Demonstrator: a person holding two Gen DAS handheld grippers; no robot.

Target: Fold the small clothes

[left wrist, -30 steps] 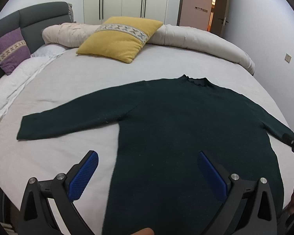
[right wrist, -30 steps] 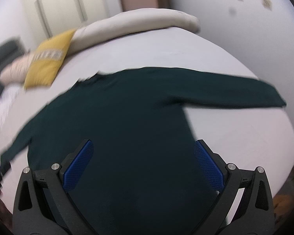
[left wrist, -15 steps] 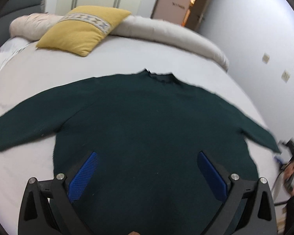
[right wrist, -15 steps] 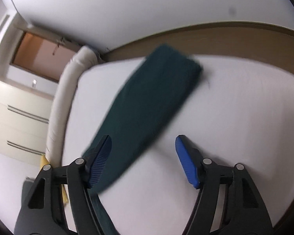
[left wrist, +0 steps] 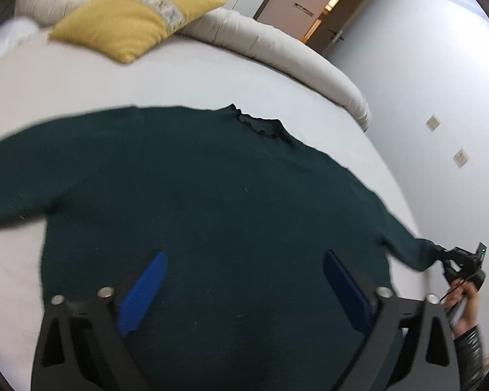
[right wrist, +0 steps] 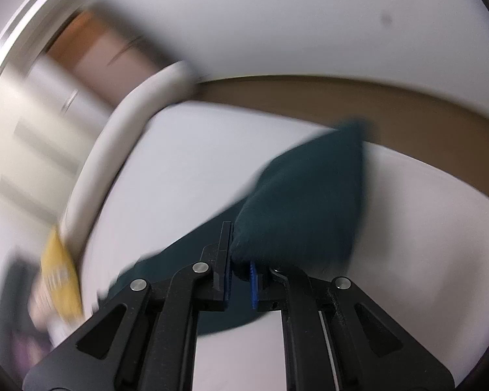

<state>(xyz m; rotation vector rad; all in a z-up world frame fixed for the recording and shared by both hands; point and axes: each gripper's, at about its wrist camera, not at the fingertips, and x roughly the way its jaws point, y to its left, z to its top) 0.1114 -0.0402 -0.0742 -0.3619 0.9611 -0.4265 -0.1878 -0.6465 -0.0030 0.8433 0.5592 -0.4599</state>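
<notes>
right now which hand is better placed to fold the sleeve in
Right. Its jaws are closing on the sweater cuff, sleeve between them. The left gripper hovers over the body, closing on nothing.

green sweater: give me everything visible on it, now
Dark green knit sweater, long-sleeved, small ruffled collar, spread flat, neck away, on the pale bed. Right tool is closing on its right sleeve end, cuff bunched between the pads. Left tool hangs over the lower body, jaws wide though closing, nothing between them. Left sleeve runs out of frame.
</notes>
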